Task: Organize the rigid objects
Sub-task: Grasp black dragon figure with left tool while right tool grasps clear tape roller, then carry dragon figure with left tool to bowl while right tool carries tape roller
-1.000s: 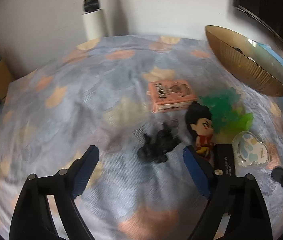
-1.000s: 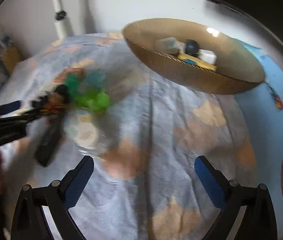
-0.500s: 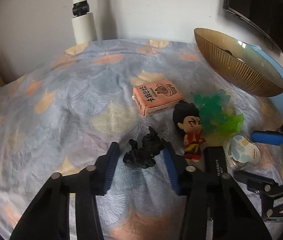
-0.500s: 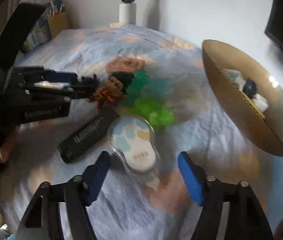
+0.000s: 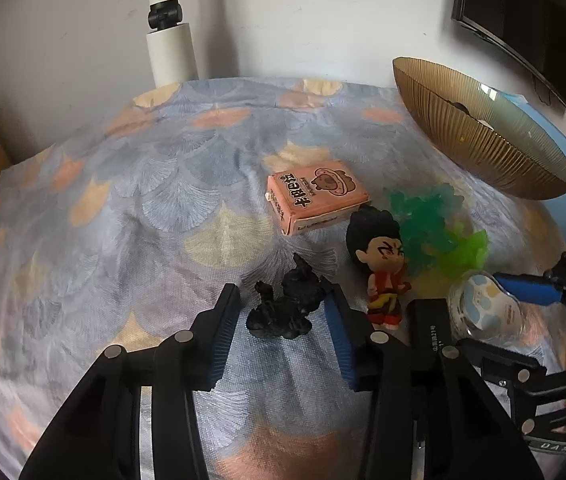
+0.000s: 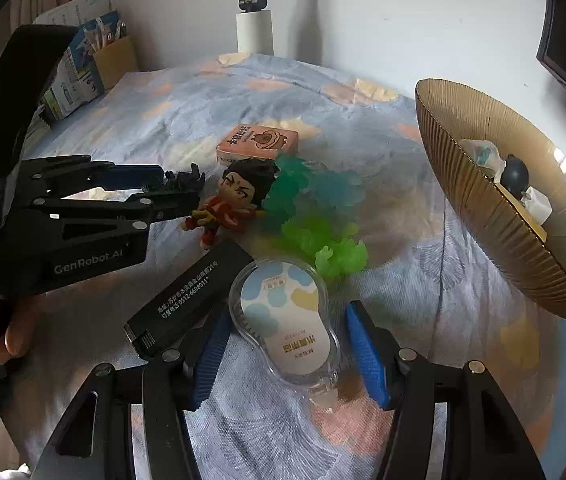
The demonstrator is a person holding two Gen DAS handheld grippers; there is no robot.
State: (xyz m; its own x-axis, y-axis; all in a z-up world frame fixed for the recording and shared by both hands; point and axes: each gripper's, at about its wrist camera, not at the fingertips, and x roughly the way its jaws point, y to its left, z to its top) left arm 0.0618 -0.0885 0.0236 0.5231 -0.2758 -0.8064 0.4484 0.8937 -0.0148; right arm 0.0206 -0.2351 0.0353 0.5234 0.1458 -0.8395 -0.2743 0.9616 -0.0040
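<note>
A small black figurine stands on the patterned cloth between the blue pads of my left gripper; the jaws straddle it with small gaps, still open. It also shows in the right wrist view. My right gripper is open around a clear plastic case with a blue and yellow label, pads close to its sides, not touching. A red-clothed doll with black hair, a black rectangular box, a pink card box and green translucent pieces lie nearby.
A gold ribbed bowl holding several small items sits tilted at the right. A white pole stands at the back wall. A cardboard holder with books is at the far left. A dark screen hangs upper right.
My left gripper moved forward and narrowed around the black figurine. My right gripper swung left onto the clear case and narrowed around it.
</note>
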